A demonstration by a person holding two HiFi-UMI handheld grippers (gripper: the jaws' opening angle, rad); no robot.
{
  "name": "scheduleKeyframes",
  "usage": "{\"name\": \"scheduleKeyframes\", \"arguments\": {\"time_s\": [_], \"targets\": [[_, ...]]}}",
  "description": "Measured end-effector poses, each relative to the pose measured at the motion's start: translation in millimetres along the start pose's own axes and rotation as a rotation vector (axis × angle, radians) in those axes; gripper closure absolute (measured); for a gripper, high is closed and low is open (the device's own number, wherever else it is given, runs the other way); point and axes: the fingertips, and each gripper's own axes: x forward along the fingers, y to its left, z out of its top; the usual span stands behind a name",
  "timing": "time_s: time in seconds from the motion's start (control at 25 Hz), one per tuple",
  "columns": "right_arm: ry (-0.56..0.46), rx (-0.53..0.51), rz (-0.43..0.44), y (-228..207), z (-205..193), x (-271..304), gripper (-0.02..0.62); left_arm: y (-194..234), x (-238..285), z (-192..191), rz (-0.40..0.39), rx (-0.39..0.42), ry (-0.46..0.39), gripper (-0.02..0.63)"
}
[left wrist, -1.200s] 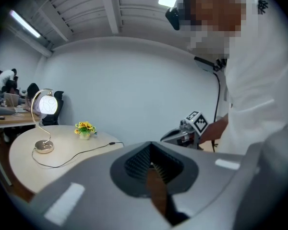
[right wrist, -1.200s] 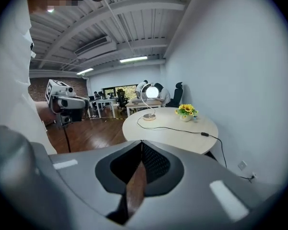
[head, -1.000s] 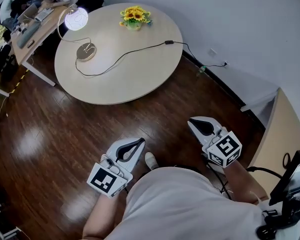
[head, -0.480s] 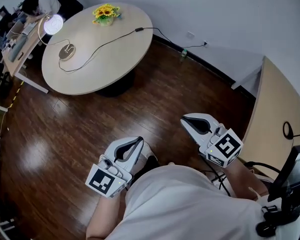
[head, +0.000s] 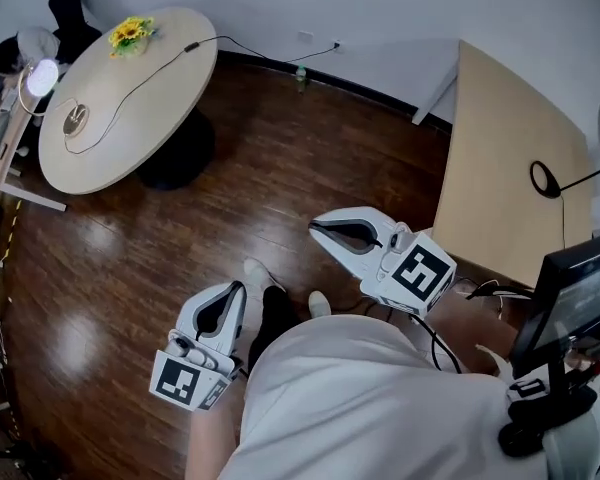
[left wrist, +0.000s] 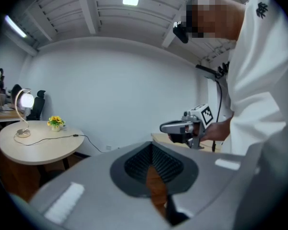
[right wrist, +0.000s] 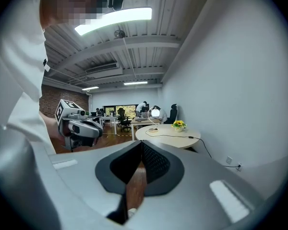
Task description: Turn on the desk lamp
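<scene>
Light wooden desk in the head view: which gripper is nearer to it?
Right. The right gripper hovers beside the light wooden desk; the left gripper hangs farther away.

Dark glossy wood floor (head: 130,258) under white walls (head: 380,8); a round pale worktop (head: 150,108) far left, a rectangular desk (head: 500,158) right.

1 rnd table (head: 130,133), 1 desk lamp (head: 42,76), 1 flower pot (head: 130,34), 2 tools: left tool (head: 237,288), right tool (head: 318,230).

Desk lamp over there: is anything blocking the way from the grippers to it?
Nothing visible. Only wood floor lies between the left gripper, the right gripper and the round table, where the desk lamp stands near the far edge, glowing.
</scene>
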Motion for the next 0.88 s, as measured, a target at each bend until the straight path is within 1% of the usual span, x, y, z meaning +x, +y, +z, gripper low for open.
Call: {"name": "scheduleKeyframes", "arguments": {"time_s": [0.2,0.32,0.68,0.88], "targets": [[-0.009,0.007,-0.006,5.4,1.6,-31.5,0.591,-33.8,8.1,-3.6,-0.025,0.010,0.018,0.588],[-0.008,0.029,-0.013,8.3,6.8,-46.5,0.591,-47.8,15.0,-2.4,-0.045,0.023,0.019,0.588],[-0.026,0.028,-0.030,3.7,4.8,-58.6,0.591,-56.6,29.0,-1.3,-0.070,0.048,0.032,0.588],[-0.015,0.024,-0.024,4.9,4.2,-60.1,0.591,-59.3,31.9,-2.9,-0.077,0.046,0.035,0.588]]}}
